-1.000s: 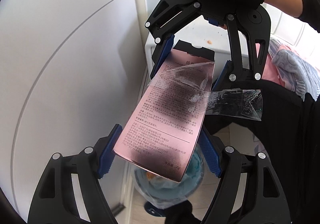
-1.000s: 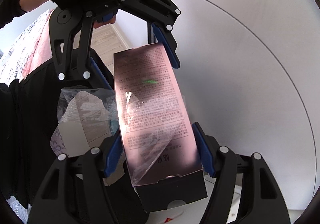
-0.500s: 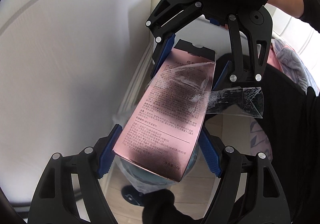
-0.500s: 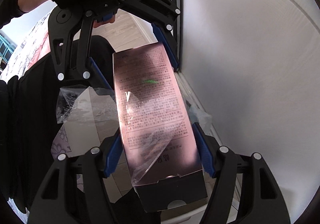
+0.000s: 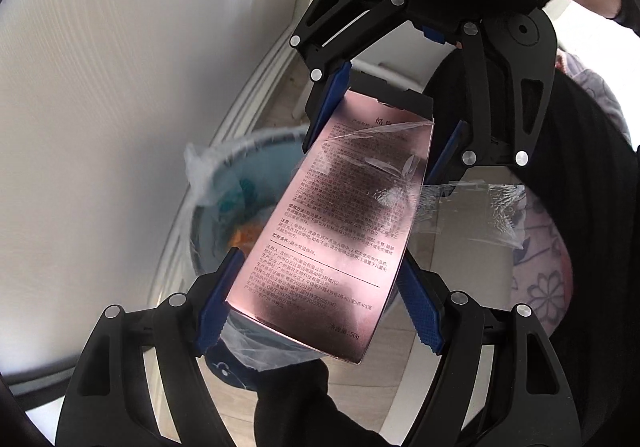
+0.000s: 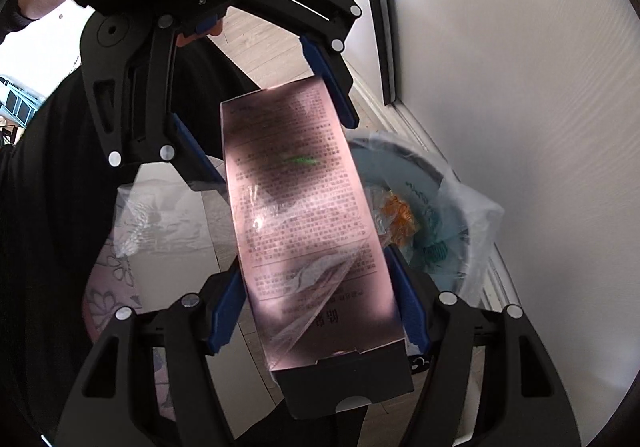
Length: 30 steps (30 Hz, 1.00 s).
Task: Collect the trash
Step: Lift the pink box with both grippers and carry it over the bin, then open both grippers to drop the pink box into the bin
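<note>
Left wrist: both grippers [image 5: 320, 299] [image 6: 316, 309] clamp pink box [image 5: 340, 223] (opposite ends).

The left gripper [image 5: 316, 295] and right gripper [image 6: 316, 307] face each other tip to tip, each clamped on one end of the same box [image 5: 340, 223]. In the left view the right gripper reaches in from 1 o'clock; in the right view the left gripper enters from 11 o'clock.

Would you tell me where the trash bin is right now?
The trash bin sits on the floor against the white wall, directly below the pink box, left of it in the left wrist view.
</note>
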Available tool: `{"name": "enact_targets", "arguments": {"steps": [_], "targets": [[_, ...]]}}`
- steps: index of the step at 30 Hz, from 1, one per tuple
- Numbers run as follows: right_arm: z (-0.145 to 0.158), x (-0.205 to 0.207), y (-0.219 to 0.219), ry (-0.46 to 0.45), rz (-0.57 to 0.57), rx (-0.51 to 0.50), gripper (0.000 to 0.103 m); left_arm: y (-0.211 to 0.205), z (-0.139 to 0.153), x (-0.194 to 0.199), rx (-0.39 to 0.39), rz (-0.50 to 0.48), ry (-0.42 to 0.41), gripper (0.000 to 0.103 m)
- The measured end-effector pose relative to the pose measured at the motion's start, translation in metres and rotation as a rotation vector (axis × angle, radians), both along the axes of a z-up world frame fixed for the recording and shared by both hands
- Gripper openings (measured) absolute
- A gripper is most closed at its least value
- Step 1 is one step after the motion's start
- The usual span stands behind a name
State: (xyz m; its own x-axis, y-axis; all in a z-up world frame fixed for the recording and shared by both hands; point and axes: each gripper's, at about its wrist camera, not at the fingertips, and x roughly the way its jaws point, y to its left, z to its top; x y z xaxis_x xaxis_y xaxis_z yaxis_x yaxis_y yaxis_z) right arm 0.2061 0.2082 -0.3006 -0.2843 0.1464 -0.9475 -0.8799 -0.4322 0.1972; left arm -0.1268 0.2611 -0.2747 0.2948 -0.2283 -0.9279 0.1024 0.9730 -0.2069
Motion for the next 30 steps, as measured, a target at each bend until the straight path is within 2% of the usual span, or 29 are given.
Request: {"name": "enact_targets", "arguments": {"steps": [7, 12, 19, 20, 24, 25, 26, 28, 30], "targets": [[-0.051, 0.010, 0.015, 0.040, -0.013, -0.052, 0.064, 0.002, -0.046, 0.002, -0.009, -0.032, 0.056, 0.073], [-0.071, 0.010, 0.028, 0.041, -0.024, -0.081, 0.064, 0.002, -0.075, 0.003, -0.020, -0.040, 0.083, 0.073], [-0.098, -0.003, 0.032, 0.008, -0.031, -0.096, 0.064, 0.005, -0.098, 0.010, 0.000, -0.054, 0.105, 0.073], [-0.111, -0.022, 0.022, 0.004, -0.036, -0.095, 0.064, 0.005, -0.100, 0.011, -0.002, -0.052, 0.106, 0.073], [-0.116, -0.034, 0.008, -0.032, -0.037, -0.064, 0.064, 0.005, -0.099, 0.009, -0.006, -0.047, 0.097, 0.073], [-0.116, -0.037, 0.007, -0.061, -0.030, -0.048, 0.066, 0.005, -0.097, 0.009, -0.008, -0.045, 0.093, 0.076], [-0.104, -0.039, 0.004, -0.073, -0.027, -0.037, 0.079, 0.005, -0.095, 0.009, -0.003, -0.047, 0.088, 0.085], [-0.100, -0.045, 0.001, -0.076, -0.014, -0.008, 0.094, 0.003, -0.091, 0.008, 0.017, -0.048, 0.077, 0.097], [-0.095, -0.051, -0.002, -0.098, -0.005, 0.019, 0.095, 0.000, -0.086, 0.006, 0.047, -0.060, 0.064, 0.097]]}}
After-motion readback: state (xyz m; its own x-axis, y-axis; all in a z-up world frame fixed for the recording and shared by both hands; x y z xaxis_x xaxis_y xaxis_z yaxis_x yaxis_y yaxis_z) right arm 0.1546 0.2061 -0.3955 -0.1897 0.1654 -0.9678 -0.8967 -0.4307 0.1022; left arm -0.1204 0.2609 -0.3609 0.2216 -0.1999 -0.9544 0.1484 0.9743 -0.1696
